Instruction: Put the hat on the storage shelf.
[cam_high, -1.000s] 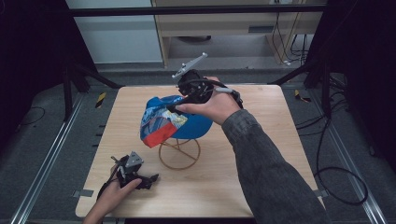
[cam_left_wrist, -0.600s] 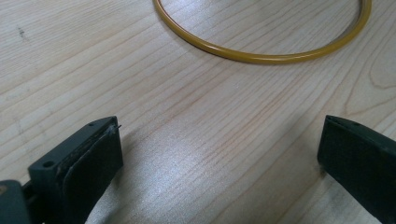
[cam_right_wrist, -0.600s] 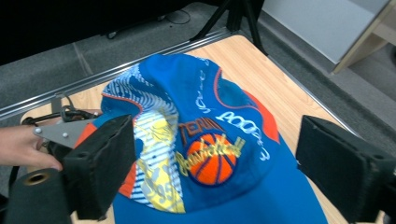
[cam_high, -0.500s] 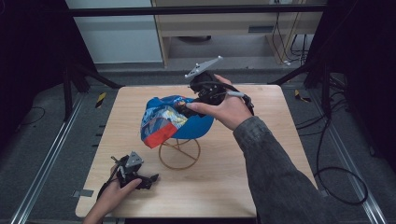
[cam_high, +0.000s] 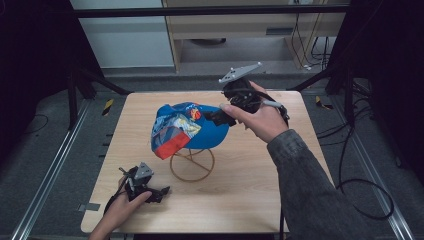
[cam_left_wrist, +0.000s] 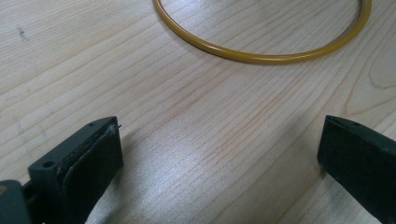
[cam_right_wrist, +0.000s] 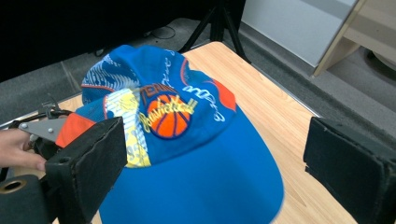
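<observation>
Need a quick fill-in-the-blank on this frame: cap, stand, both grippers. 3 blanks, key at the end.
1. The blue cap sits on a yellow wire ____ with a ring base.
2. The right gripper hovers at the cap with its jaws ____.
3. The left gripper rests open on the wooden ____, near the front left corner.

Missing words: stand; open; table
</observation>
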